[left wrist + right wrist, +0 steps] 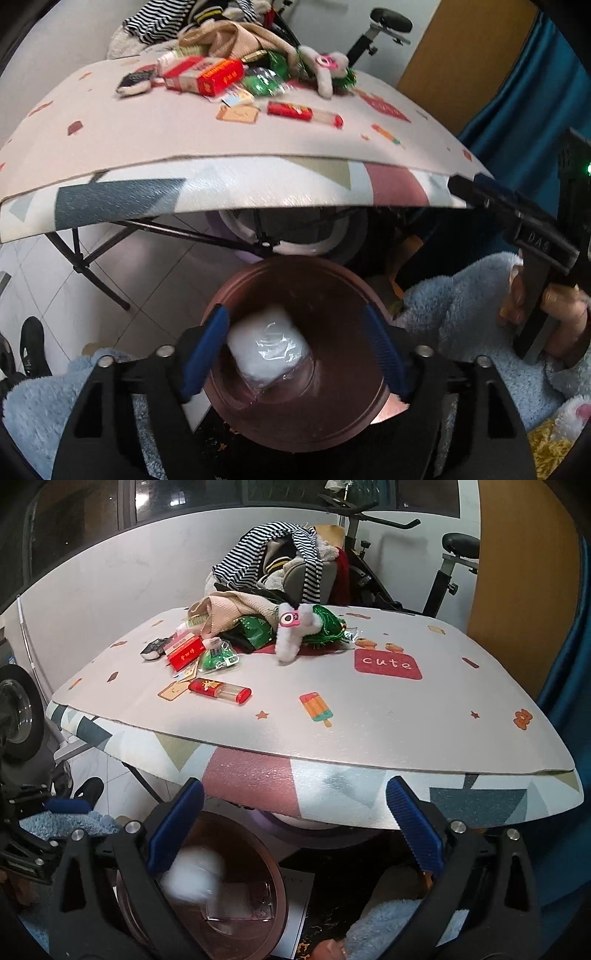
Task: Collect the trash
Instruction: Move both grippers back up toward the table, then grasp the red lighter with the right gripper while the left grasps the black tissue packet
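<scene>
Hovering over the brown bin (295, 354) on the floor, the left gripper (295, 354) has its blue jaws spread apart, and nothing is between them. A white plastic packet (267, 349) is inside the bin, below the jaws and not touching the pads; its outline is blurred, so I cannot say if it lies on the bottom. The right gripper (295, 827) is also spread wide and empty, just before the near edge of the table (406, 716). The next trash, I think, is the red tube (220, 690) on the mat. From the right gripper it lies ahead, higher and toward the left, with its long axis across the view, so jaws turned across its short side should take it. The right hand seems nearer to it than the left one, which points down into the bin.
</scene>
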Available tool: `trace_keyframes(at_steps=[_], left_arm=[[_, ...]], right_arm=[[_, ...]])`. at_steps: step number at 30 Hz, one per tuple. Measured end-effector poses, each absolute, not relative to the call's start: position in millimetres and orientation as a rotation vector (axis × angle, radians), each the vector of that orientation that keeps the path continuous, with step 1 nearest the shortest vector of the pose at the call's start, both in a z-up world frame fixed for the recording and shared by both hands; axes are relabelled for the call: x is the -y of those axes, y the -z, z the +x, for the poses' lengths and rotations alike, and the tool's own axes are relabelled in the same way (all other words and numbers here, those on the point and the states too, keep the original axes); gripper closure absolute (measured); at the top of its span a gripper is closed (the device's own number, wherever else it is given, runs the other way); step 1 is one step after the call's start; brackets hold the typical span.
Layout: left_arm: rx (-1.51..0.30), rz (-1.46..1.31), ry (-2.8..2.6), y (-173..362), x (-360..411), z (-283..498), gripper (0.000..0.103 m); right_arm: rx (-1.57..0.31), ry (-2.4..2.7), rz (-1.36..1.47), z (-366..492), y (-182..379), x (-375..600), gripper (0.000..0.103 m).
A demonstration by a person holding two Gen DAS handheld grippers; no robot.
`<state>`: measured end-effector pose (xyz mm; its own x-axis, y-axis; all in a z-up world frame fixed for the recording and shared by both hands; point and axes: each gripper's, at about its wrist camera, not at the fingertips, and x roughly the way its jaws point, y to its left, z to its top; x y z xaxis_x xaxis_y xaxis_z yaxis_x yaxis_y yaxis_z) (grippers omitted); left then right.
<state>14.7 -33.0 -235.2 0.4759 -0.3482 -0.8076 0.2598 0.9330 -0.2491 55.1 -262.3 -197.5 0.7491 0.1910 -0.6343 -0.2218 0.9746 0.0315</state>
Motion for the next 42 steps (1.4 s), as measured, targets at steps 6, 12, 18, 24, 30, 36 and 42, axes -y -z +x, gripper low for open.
trace_keyframes(at_steps=[6, 12, 18, 24, 30, 36, 42], left_arm=[[-0.972, -0.128, 0.333, 228.0, 24.8, 13.4, 0.021], [-0.925, -0.151, 0.277, 215.2, 13.3, 12.3, 0.015], [-0.856, -0.211, 0.211, 190.3, -14.8, 23.6, 0.008], [-0.743, -0.157, 0.125, 152.5, -39.6, 40.1, 0.006], [-0.658, -0.12, 0.063, 130.2, -57.9, 57.9, 0.006], [-0.614, -0.125, 0.032, 125.1, -66.0, 77.5, 0.006], [-0.584, -0.173, -0.005, 126.2, -71.3, 90.5, 0.006]], right_arm=[[-0.677, -0.233, -0.055, 52.2, 196.2, 258.9, 0.006], [-0.686, -0.232, -0.038, 54.0, 196.1, 260.9, 0.006], [-0.703, -0.25, -0.014, 58.8, 196.7, 264.2, 0.006], [-0.712, -0.286, 0.058, 66.1, 196.0, 271.9, 0.006], [-0.733, -0.307, 0.074, 84.3, 193.0, 268.2, 0.006], [-0.757, -0.318, -0.05, 115.1, 186.5, 232.7, 0.006], [-0.857, -0.249, 0.118, 157.1, 196.3, 198.7, 0.006]])
